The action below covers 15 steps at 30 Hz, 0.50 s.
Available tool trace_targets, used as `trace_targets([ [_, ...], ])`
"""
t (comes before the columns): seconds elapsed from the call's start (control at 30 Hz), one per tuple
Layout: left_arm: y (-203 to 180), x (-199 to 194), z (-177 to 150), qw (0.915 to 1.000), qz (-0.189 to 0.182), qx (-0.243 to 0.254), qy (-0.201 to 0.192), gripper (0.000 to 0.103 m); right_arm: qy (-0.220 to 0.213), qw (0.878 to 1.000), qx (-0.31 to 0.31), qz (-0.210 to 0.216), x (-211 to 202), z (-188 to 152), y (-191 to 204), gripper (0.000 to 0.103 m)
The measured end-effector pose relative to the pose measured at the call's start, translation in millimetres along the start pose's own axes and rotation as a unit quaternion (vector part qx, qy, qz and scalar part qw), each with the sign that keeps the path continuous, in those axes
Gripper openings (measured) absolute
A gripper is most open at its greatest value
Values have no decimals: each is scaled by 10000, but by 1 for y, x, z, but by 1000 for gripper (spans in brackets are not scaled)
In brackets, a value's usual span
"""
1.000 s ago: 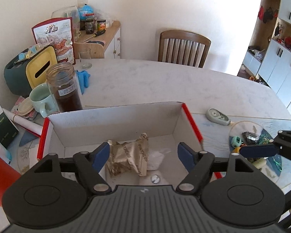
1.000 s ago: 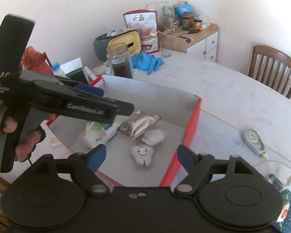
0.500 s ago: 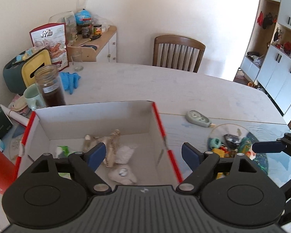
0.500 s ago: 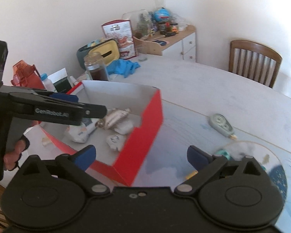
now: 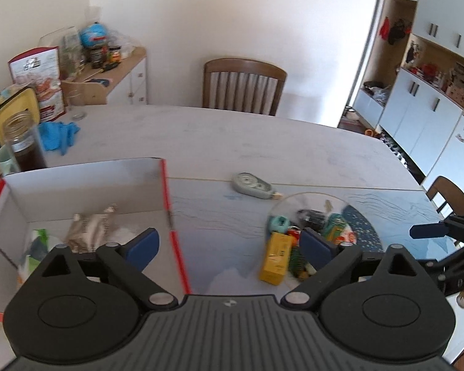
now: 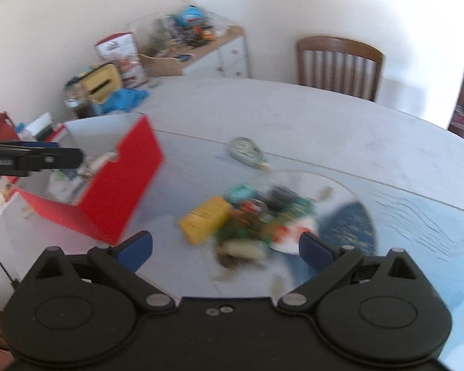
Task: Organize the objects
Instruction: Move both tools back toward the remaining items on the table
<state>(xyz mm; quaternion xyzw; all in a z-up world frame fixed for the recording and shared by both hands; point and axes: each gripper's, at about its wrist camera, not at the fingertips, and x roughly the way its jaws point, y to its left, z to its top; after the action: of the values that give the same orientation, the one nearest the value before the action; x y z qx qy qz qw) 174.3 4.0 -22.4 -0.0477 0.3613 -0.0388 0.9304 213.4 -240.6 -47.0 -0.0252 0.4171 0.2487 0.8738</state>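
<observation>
A red-and-white cardboard box (image 5: 86, 182) (image 6: 120, 185) stands at the table's left and holds a foil packet (image 5: 91, 232) and white wrappers. A pile of small objects lies on a round plate (image 5: 312, 204) (image 6: 297, 182) to its right, with a yellow box (image 5: 275, 259) (image 6: 205, 218) on the near left side. My left gripper (image 5: 230, 247) is open and empty, above the gap between box and plate. My right gripper (image 6: 225, 249) is open and empty, just before the pile; its view is blurred.
A grey tape dispenser (image 5: 252, 185) lies beyond the plate. A dark jar (image 5: 24, 145), a mug, blue gloves (image 5: 58, 134) and a yellow-lidded container stand at the far left. A wooden chair (image 5: 242, 85) is at the table's far side, white cabinets to the right.
Both grippers have swung right, away from the box and toward the plate with the pile. Both stay open and empty.
</observation>
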Motion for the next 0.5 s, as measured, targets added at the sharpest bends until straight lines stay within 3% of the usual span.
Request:
trace_targets([
  [0.27,-33,33,-10,9996,-104,173,174,102,46,9994,189,-271,2,-9,-42,101],
  [0.5,-56,81,-19,9979,-36,280,576,102,139,9994,154,-260,19,-6,-59,101],
])
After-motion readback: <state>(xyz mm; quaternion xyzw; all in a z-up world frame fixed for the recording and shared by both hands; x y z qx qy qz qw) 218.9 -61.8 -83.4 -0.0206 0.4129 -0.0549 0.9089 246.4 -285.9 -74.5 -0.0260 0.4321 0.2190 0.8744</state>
